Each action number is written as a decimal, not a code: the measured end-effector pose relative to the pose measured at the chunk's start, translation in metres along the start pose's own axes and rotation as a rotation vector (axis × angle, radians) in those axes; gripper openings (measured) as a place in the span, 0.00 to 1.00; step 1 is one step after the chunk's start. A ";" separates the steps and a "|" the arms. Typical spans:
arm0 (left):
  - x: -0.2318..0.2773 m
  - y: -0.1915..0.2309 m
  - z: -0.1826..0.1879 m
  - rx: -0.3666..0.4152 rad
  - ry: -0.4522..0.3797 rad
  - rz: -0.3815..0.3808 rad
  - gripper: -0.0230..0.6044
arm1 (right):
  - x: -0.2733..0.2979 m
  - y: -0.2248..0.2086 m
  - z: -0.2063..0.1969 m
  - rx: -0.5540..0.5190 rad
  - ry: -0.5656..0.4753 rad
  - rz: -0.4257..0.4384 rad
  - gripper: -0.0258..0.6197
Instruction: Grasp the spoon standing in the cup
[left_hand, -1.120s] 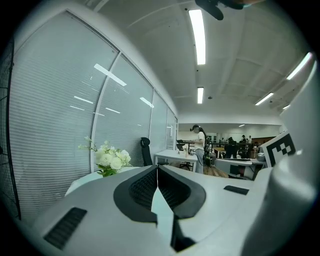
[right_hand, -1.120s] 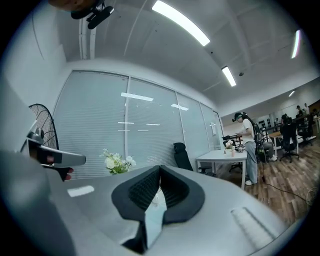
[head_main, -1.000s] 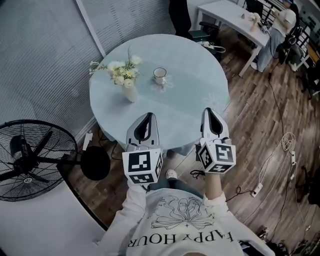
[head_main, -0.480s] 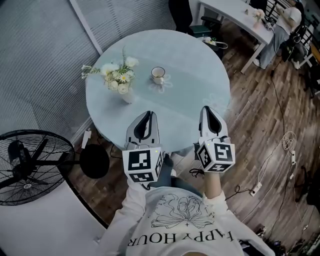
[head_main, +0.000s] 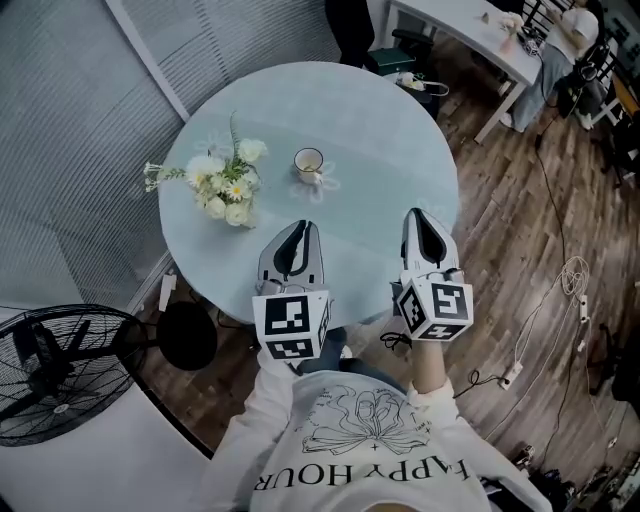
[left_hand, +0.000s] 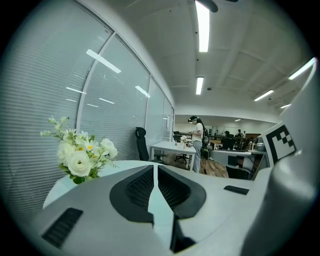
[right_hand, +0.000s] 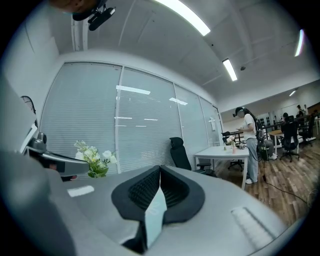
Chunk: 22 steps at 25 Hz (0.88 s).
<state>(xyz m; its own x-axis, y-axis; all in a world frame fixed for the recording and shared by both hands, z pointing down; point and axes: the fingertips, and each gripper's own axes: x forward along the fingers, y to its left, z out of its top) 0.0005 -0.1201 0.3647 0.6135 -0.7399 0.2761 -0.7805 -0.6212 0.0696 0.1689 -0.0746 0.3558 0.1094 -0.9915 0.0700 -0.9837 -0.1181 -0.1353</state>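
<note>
A white cup (head_main: 308, 161) stands on a small doily near the middle of the round pale-blue table (head_main: 400, 150). The spoon in it is too small to make out. My left gripper (head_main: 298, 228) hovers over the table's near edge, well short of the cup, its jaws closed with nothing between them. My right gripper (head_main: 416, 217) is level with it to the right, also shut and empty. Neither gripper view shows the cup: beyond the closed left gripper (left_hand: 155, 167) and right gripper (right_hand: 160, 169) lie only the table top and the room.
A vase of white flowers (head_main: 222, 190) stands left of the cup, also seen as flowers (left_hand: 80, 155). A black floor fan (head_main: 60, 370) and a round black base (head_main: 188, 335) sit at the left. A white desk (head_main: 470, 35), cables and a power strip (head_main: 515, 375) lie to the right.
The table, cup and flowers have slid down and left in the head view, and the fan has dropped toward the corner. Both grippers stay shut and side by side.
</note>
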 end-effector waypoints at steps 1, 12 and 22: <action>0.007 0.002 0.000 0.000 0.002 -0.006 0.05 | 0.006 -0.002 0.000 -0.001 0.002 -0.004 0.06; 0.067 0.015 -0.009 0.013 0.057 -0.067 0.05 | 0.052 -0.018 -0.012 0.004 0.035 -0.060 0.06; 0.099 0.025 -0.023 -0.006 0.118 -0.107 0.06 | 0.078 -0.021 -0.028 0.020 0.077 -0.082 0.06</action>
<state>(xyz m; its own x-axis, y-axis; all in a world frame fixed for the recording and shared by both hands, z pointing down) 0.0391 -0.2033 0.4155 0.6750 -0.6338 0.3776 -0.7124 -0.6932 0.1099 0.1943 -0.1481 0.3919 0.1777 -0.9715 0.1569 -0.9688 -0.2007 -0.1454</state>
